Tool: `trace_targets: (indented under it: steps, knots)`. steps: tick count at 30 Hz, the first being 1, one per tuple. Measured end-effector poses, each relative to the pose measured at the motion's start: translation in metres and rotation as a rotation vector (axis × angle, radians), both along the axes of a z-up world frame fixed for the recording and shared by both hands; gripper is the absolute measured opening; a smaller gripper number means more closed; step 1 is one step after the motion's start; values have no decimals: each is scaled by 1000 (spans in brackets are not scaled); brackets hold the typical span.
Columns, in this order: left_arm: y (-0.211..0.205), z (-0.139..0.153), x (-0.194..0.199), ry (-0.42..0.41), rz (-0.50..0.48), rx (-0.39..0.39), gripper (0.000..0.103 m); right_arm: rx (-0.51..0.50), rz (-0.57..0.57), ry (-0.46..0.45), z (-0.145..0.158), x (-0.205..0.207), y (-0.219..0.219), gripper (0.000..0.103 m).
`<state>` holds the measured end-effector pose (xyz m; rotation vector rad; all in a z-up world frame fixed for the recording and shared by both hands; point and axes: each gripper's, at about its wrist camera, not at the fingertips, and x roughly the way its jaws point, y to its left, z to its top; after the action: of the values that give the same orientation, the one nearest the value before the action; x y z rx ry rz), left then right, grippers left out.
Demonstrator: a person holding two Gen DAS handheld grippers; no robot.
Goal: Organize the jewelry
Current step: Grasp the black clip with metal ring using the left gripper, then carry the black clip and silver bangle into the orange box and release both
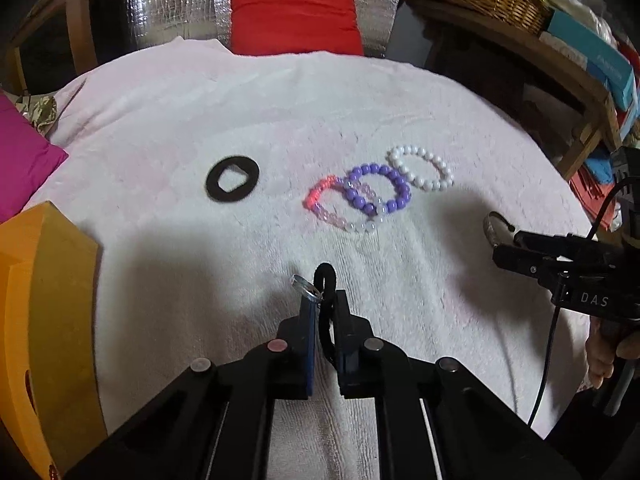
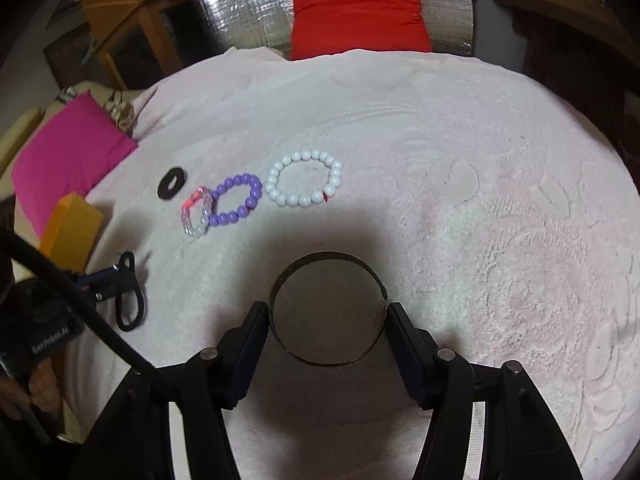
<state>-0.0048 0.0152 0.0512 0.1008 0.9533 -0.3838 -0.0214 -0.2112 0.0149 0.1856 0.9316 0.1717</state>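
From the left wrist, the left tool is pinched nearly closed on a black hair tie above the towel-covered surface. Ahead lie pink, purple and white bracelets.

From the right wrist, the right tool is spread wide, gripping a metal bangle.
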Motion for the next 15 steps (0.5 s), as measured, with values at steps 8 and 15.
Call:
trace_targets:
  steps: [8,15]
  knots:
    - [12,29,-4,-82,55,-51,9,51,-29,-14,7,7,11,63]
    - [28,61,-19,-180,142,-54,9,71,-1,-82,27,7,39,63]
